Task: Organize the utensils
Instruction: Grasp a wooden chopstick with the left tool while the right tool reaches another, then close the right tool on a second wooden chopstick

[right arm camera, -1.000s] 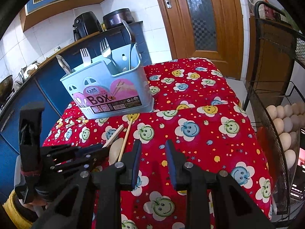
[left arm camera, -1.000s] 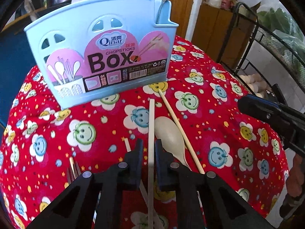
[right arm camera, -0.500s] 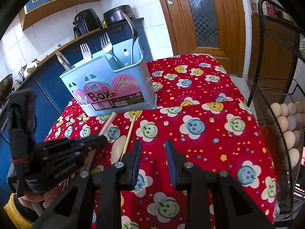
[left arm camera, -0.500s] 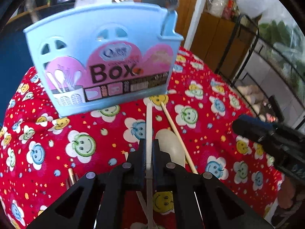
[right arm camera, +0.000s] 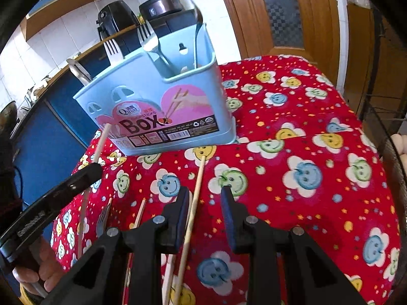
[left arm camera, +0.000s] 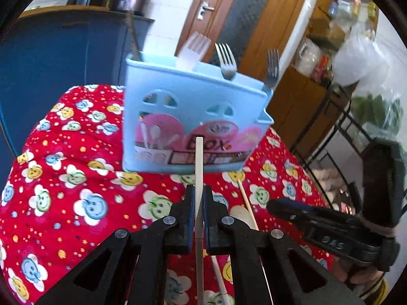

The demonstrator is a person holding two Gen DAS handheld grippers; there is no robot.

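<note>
A pale chopstick (left arm camera: 199,162) is clamped in my left gripper (left arm camera: 199,198), which is shut on it and holds it above the cloth, pointing at the light blue utensil box (left arm camera: 193,117). From the right wrist, that same left gripper (right arm camera: 94,169) shows at the left with the chopstick (right arm camera: 101,139) sticking out. My right gripper (right arm camera: 204,198) is open low over the table. A wooden chopstick (right arm camera: 199,180) lies on the cloth between its fingers, close to the left one. The box (right arm camera: 157,117) holds forks (right arm camera: 147,38) and spoons. A beige spoon (left arm camera: 237,212) lies on the cloth.
A small fork (right arm camera: 103,218) and another chopstick (right arm camera: 140,211) lie on the red smiley tablecloth (right arm camera: 305,178) at the front left. A wire rack with eggs (right arm camera: 400,142) stands off the right edge. A blue counter (right arm camera: 51,139) is behind the table, a wooden door (right arm camera: 279,12) beyond.
My left gripper closed on the pale chopstick, lifted it off the cloth and rolled. My right gripper moved forward and down over the wooden chopstick.
</note>
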